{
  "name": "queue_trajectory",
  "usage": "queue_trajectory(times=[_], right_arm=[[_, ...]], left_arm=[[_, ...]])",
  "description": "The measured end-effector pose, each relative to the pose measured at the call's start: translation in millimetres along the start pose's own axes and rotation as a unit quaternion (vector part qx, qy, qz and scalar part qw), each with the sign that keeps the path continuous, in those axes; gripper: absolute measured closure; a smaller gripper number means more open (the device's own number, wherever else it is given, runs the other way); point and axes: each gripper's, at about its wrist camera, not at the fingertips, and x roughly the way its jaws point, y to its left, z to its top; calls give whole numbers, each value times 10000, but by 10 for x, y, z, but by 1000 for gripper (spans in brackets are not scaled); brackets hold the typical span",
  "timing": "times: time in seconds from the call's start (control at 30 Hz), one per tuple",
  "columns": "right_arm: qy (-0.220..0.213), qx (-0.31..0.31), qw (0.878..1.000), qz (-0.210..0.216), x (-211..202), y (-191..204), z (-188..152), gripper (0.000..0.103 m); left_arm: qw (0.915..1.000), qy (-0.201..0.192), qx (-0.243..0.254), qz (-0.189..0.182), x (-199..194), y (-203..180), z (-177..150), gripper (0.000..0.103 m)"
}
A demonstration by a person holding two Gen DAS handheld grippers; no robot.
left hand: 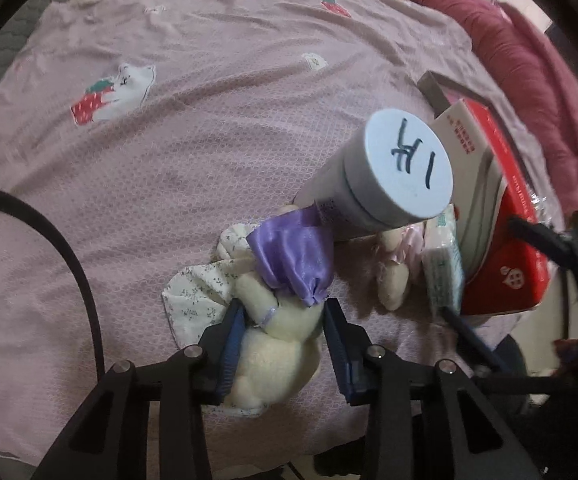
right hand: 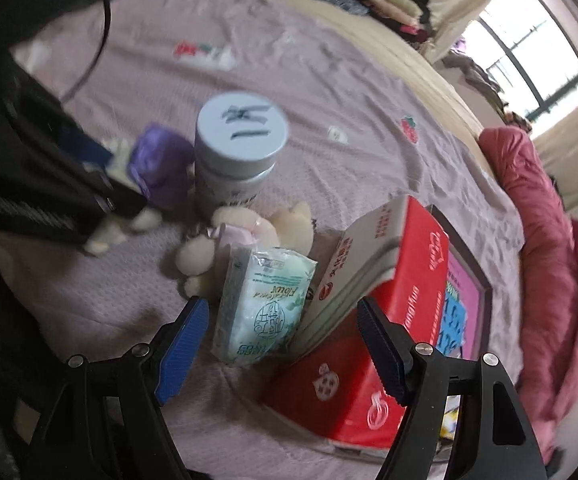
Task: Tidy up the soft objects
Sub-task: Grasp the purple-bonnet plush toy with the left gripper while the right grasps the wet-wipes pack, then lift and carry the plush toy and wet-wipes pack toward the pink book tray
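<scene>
the left gripper [left hand: 283, 314] is clamped on a cream plush bunny in a purple satin dress [left hand: 277, 344], which lies on the pink bedsheet [left hand: 169, 160] just in front of an upright white canister with a hand-marked lid [left hand: 405, 172]. the right gripper [right hand: 283, 334] hangs with its jaws spread wide and nothing between the pads, close over a tissue pack [right hand: 265, 308] that leans against a red box [right hand: 373, 344]. a second cream plush toy in pink [right hand: 245, 240] lies between the canister and the tissue pack.
</scene>
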Motion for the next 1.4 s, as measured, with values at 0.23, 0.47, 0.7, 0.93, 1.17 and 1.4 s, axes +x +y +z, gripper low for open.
queue_trajectory(times=[0.23, 0.47, 0.7, 0.93, 1.17, 1.4], right_arm=[[423, -467, 9977, -241, 347, 166, 3, 26], [237, 227, 9991, 256, 327, -46, -99, 69], [-9, 1055, 9924, 625, 211, -403, -209, 72], [227, 803, 9962, 235, 343, -277, -92, 72], [136, 744, 9971, 56, 443, -237, 11, 83], [-611, 2659, 9508, 1468, 99, -967, -305, 85]], left_arm=[[9990, -68, -71, -438, -39, 110, -27, 63], [9984, -151, -36, -548, -145, 110, -43, 63], [9980, -123, 137, -606, -177, -2, -90, 63], [9991, -31, 290, -305, -98, -126, -104, 63], [9996, 106, 269, 15, 36, -100, -58, 63], [9996, 10, 267, 12, -3, -59, -65, 69]])
